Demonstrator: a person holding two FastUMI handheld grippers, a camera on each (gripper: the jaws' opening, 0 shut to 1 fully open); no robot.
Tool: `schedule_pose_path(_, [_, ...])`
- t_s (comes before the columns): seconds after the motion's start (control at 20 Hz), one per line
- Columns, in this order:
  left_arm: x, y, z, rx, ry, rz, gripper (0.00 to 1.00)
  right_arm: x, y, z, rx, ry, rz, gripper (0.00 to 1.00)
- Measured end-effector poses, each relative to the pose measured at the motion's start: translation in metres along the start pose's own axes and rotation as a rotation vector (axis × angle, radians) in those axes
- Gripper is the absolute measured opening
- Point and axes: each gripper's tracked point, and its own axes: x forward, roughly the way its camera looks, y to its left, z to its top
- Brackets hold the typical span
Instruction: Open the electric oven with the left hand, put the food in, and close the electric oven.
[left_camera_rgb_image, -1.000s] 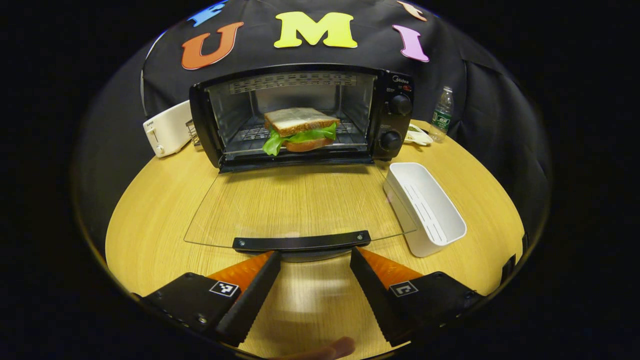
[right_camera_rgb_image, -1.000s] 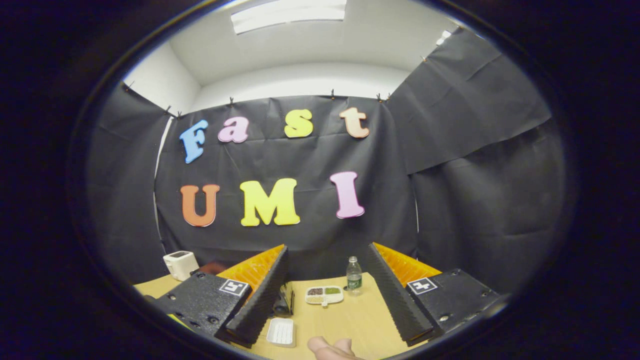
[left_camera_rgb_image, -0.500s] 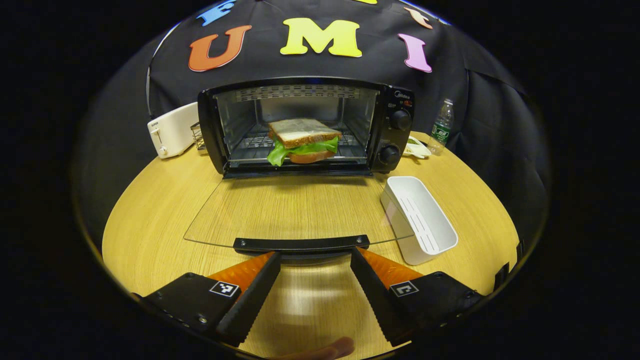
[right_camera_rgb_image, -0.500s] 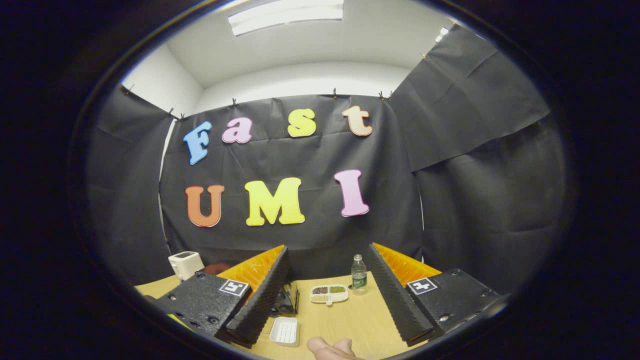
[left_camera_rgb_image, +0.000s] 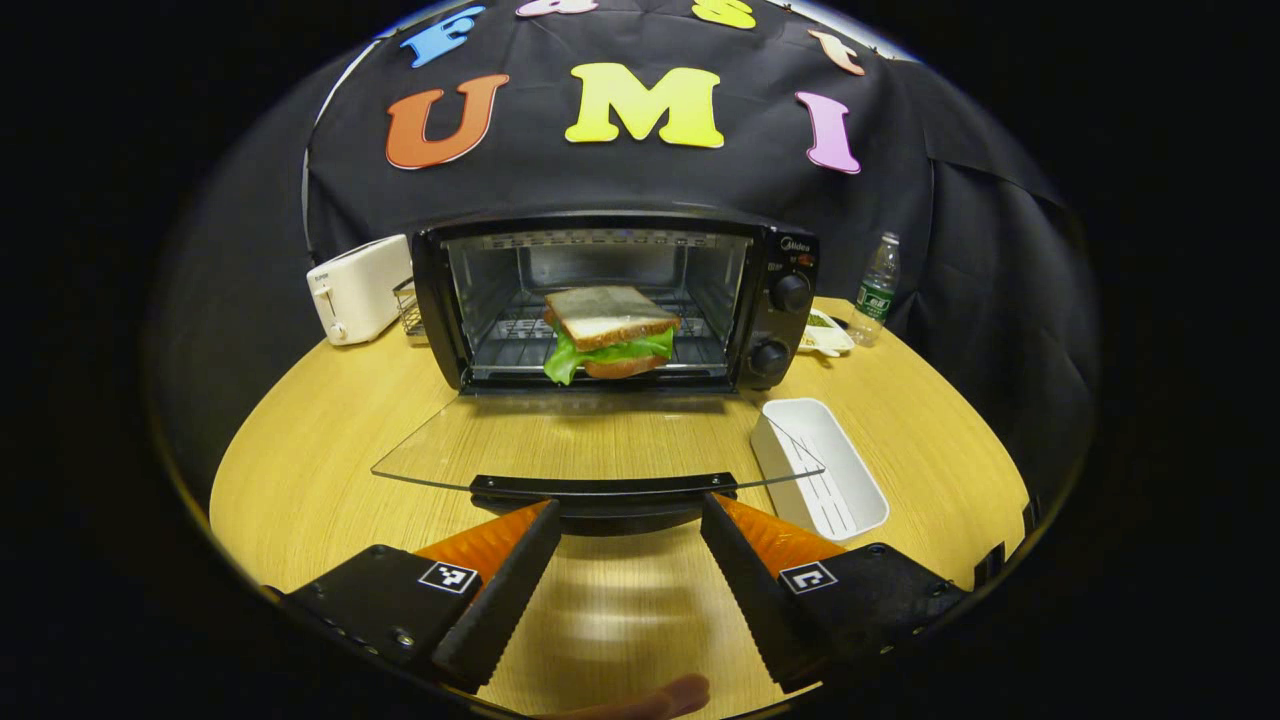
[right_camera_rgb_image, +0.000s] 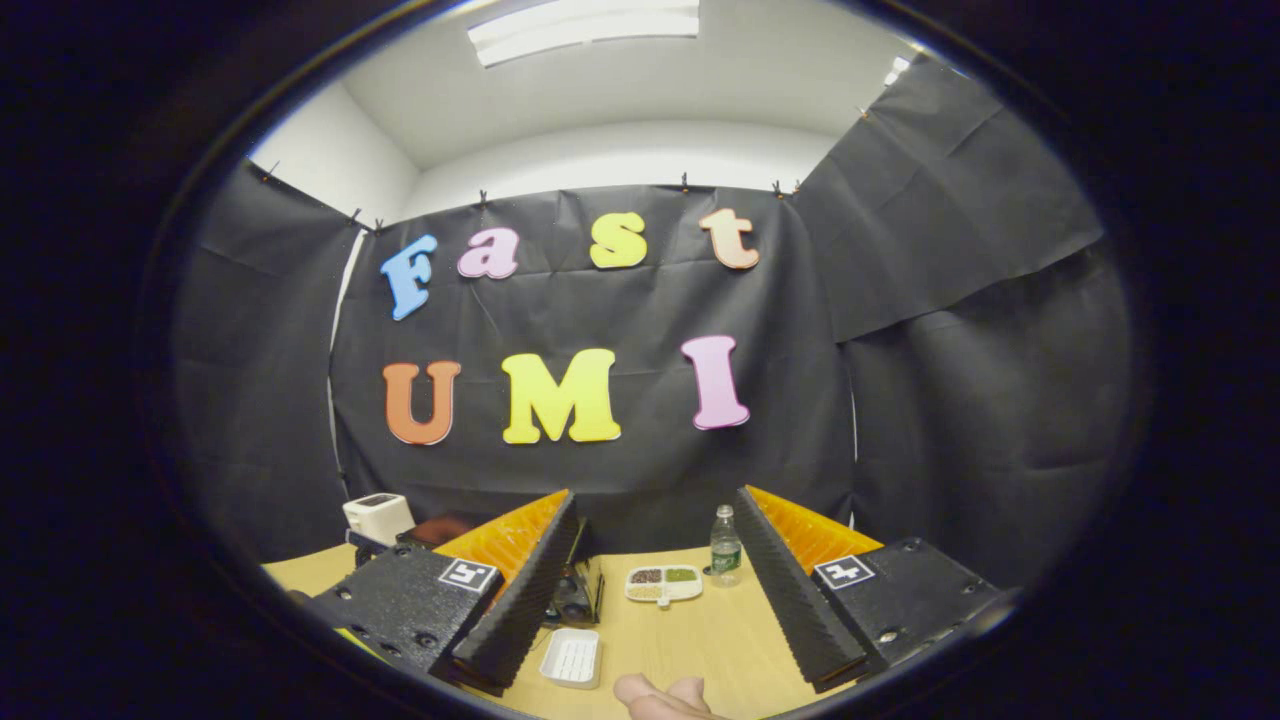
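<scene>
Sandwich (left_camera_rgb_image: 610, 330) sits on the toaster oven (left_camera_rgb_image: 615, 300) rack. Its glass door (left_camera_rgb_image: 600, 440) has lifted off the counter (left_camera_rgb_image: 300, 450) since a second ago, the left gripper (left_camera_rgb_image: 628, 515), jaws apart, under its handle (left_camera_rgb_image: 603, 488); closing has begun. Right gripper (right_camera_rgb_image: 655, 560) hovers, jaws apart.

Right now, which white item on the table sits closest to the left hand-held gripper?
The white tray, right of the open oven door. The white toaster stands farther back, left of the electric oven.
</scene>
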Motion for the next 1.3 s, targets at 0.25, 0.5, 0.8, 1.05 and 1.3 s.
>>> schedule_pose_path(0.25, [-0.003,0.001,0.031,0.035,-0.074,0.021,0.94,0.002,-0.005,-0.002,0.005,0.006,-0.011,1.0])
schedule_pose_path(0.5, [-0.003,0.008,0.071,0.073,-0.159,0.065,0.95,0.0,-0.012,-0.002,-0.005,0.006,-0.025,1.0])
schedule_pose_path(0.8, [0.011,0.017,0.118,0.035,-0.239,0.062,0.96,-0.003,-0.017,-0.005,-0.004,0.017,-0.033,1.0])
schedule_pose_path(1.05, [0.035,0.025,0.148,0.03,-0.298,0.066,0.97,0.0,-0.024,-0.007,-0.003,0.026,-0.047,1.0])
schedule_pose_path(1.3, [0.055,0.033,0.179,-0.002,-0.356,0.081,0.98,-0.003,-0.03,-0.011,0.006,0.039,-0.063,0.89])
